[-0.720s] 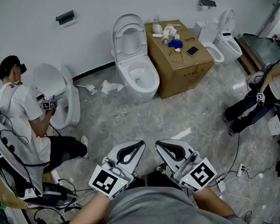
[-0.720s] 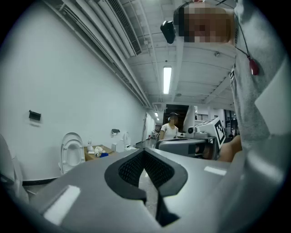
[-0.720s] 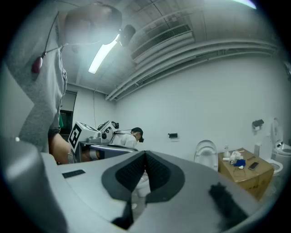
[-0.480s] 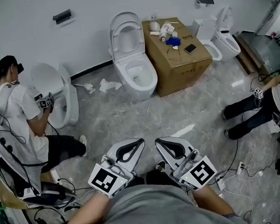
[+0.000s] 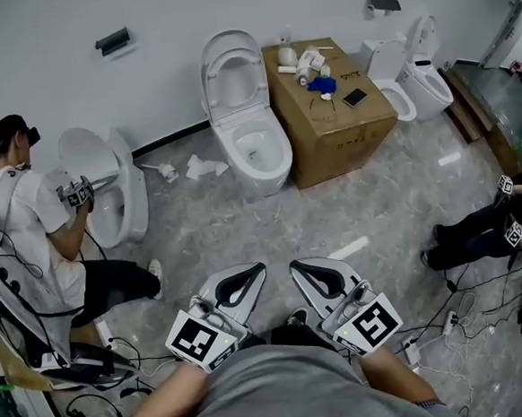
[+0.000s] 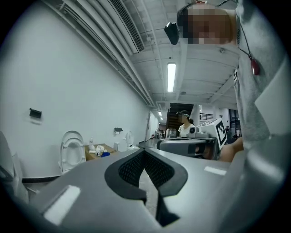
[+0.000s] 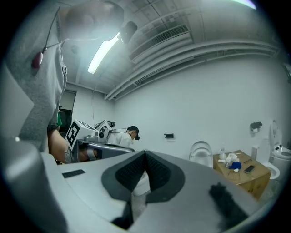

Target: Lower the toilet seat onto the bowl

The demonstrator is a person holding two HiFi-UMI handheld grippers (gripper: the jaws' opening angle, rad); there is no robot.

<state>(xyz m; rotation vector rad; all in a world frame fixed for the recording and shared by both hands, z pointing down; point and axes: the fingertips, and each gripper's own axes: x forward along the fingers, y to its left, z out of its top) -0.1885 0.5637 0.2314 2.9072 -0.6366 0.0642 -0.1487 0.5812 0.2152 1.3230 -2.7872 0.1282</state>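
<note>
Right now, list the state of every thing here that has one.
White toilet seat of the middle toilet: raised, off the bowl.
White ceramic bowl: uncovered.
Left gripper: shut, empty.
Right gripper: shut, empty.
Brown cardboard box: closed, small items on top.

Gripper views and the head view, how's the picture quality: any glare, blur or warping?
Left gripper view: dark round vignette, the wall bows, the ceiling light is bright without flare, the left gripper is soft up close. Right gripper view: the strip light flares and washes out the upper left. Head view: even light, sharp toilet, bowed edges.
</note>
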